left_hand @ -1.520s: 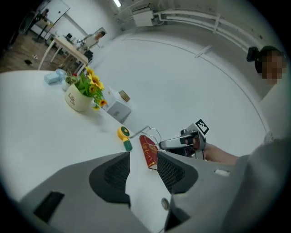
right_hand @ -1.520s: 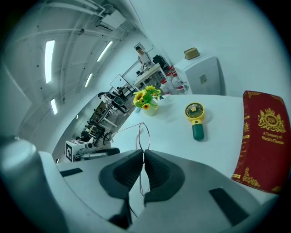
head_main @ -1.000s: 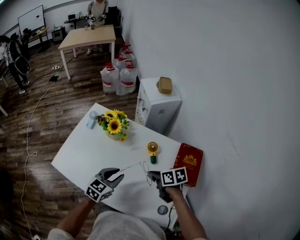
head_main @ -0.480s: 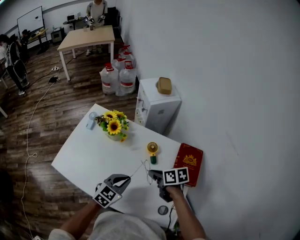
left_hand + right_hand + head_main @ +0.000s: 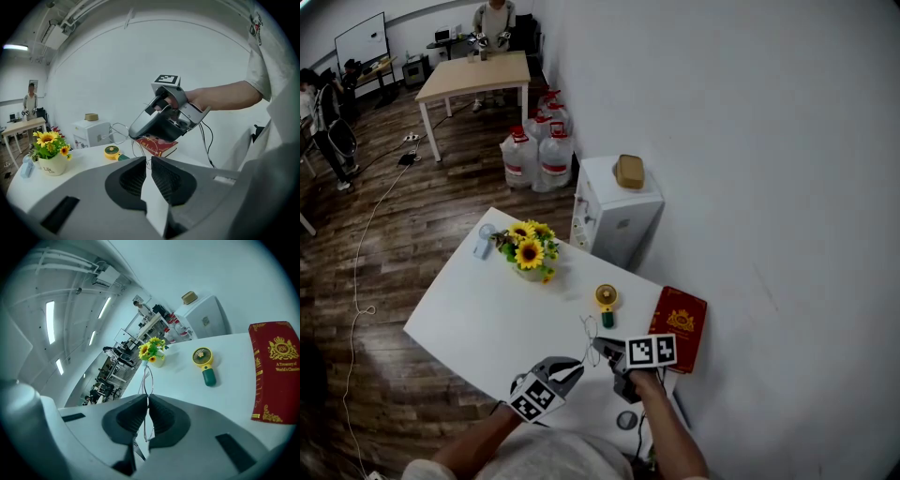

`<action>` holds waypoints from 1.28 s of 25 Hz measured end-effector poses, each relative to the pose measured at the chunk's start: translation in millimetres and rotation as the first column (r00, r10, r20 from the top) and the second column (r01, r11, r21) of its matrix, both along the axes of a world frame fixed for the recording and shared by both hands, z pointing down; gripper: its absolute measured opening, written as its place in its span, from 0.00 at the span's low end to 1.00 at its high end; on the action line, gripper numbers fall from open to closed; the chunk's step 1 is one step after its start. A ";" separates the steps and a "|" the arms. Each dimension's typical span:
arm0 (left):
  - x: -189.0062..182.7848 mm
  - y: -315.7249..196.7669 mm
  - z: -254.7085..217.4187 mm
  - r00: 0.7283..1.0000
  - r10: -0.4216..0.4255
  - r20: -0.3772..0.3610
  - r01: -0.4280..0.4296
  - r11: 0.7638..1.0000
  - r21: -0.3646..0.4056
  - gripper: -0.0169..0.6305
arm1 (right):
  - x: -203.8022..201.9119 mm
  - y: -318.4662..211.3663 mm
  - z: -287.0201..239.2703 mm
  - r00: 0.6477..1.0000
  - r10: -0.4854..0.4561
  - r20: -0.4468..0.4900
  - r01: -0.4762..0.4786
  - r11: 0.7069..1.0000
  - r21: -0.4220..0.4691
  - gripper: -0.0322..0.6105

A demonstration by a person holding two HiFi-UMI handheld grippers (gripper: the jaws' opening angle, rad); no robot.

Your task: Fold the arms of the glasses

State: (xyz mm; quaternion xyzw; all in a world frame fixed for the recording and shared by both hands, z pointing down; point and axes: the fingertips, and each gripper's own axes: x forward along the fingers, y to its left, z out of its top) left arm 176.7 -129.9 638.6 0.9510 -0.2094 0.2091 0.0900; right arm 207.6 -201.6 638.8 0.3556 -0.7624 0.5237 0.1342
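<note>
The thin wire glasses point(image 5: 589, 329) hang above the white table point(image 5: 478, 319), and my right gripper point(image 5: 605, 349) is shut on their frame. In the right gripper view a lens point(image 5: 147, 375) sticks out past the jaws of the right gripper point(image 5: 147, 397). My left gripper point(image 5: 570, 366) sits close beside the right one, just below the glasses. In the left gripper view the left gripper point(image 5: 146, 160) has its jaws almost together and just opening. The glasses point(image 5: 120, 132) reach down to their tips, with nothing clearly between the pads.
On the table stand a sunflower pot point(image 5: 529, 251), a yellow-green hand fan point(image 5: 605, 302), a red book point(image 5: 679, 323) and a small blue item point(image 5: 484, 239). A white cabinet point(image 5: 614, 211) and water bottles point(image 5: 539, 150) stand behind it. A person stands at a far wooden table point(image 5: 478, 75).
My left gripper has moved right, up to the right gripper, and its open jaws have closed. The glasses' arm that stuck out to the left no longer shows there.
</note>
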 end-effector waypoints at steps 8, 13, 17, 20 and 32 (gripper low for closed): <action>14.1 2.9 4.0 1.000 0.029 0.003 -0.029 0.999 -0.017 0.07 | -8.2 0.0 -2.5 1.000 -0.022 -0.002 0.022 1.000 0.013 0.08; 7.9 6.5 3.2 0.999 0.021 -0.025 -0.022 0.999 -0.031 0.07 | -6.3 -0.3 -1.6 0.999 -0.031 -0.032 0.033 0.998 0.045 0.08; -19.9 -14.3 -0.7 0.996 -0.079 -0.049 0.077 0.996 -0.052 0.07 | -3.6 1.4 -0.4 0.997 -0.036 -0.064 0.040 0.997 0.067 0.08; -44.0 -38.3 -7.3 0.984 -0.167 -0.058 0.164 0.985 -0.053 0.07 | -1.4 2.0 1.9 0.997 -0.030 -0.076 0.036 0.996 0.083 0.08; -115.2 -95.8 -42.9 0.926 -0.371 -0.063 0.372 0.928 0.006 0.05 | 1.8 0.2 1.9 0.994 -0.019 -0.108 0.033 0.991 0.128 0.08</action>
